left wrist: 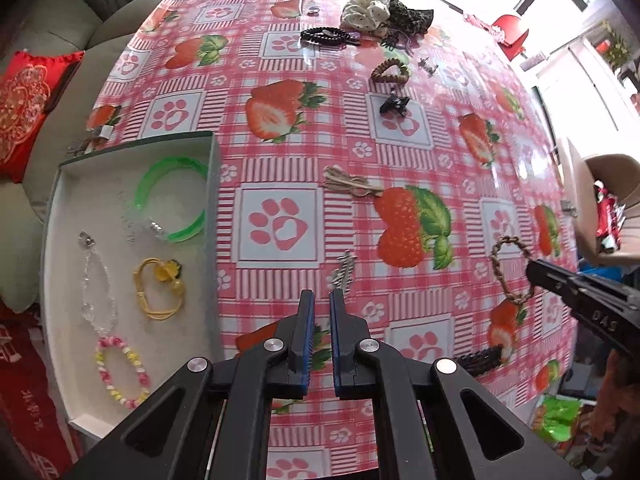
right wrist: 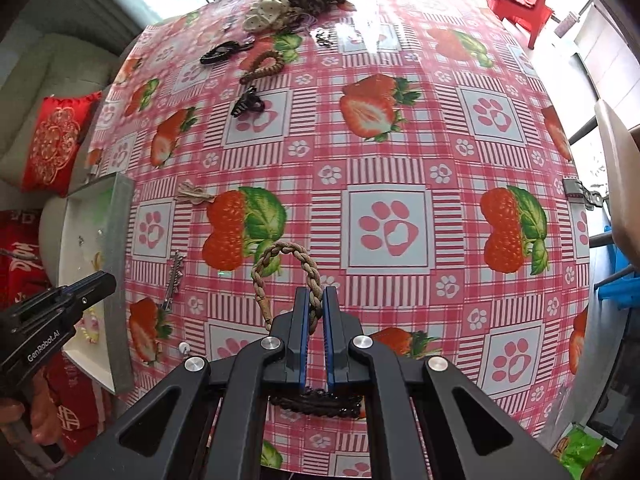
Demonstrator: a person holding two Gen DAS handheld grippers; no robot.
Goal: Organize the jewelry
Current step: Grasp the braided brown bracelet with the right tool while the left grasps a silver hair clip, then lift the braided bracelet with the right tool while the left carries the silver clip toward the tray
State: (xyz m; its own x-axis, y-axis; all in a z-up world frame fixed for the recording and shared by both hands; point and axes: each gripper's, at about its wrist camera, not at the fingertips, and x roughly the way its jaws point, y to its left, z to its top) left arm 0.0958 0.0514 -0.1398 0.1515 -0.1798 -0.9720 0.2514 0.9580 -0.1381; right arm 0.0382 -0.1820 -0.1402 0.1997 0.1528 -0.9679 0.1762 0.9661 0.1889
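My right gripper [right wrist: 316,300] is shut on a brown braided rope bracelet [right wrist: 286,268], whose loop lies on the strawberry tablecloth; it also shows in the left wrist view [left wrist: 510,272]. My left gripper [left wrist: 322,298] is nearly closed and empty, just short of a silver hair clip [left wrist: 344,274]. A white tray [left wrist: 76,280] at the left holds a green bangle [left wrist: 172,200], a yellow cord bracelet [left wrist: 160,288], a clear bead bracelet [left wrist: 94,280] and a pink-yellow bead bracelet [left wrist: 120,372].
On the table lie a tan bow clip [left wrist: 352,186], a black claw clip [left wrist: 394,104], a brown woven heart [left wrist: 390,72], a black beaded clip [left wrist: 328,36] and scrunchies [left wrist: 372,10]. A dark bead bracelet [right wrist: 316,402] lies under my right gripper. A sofa with a red cushion [left wrist: 24,108] stands left.
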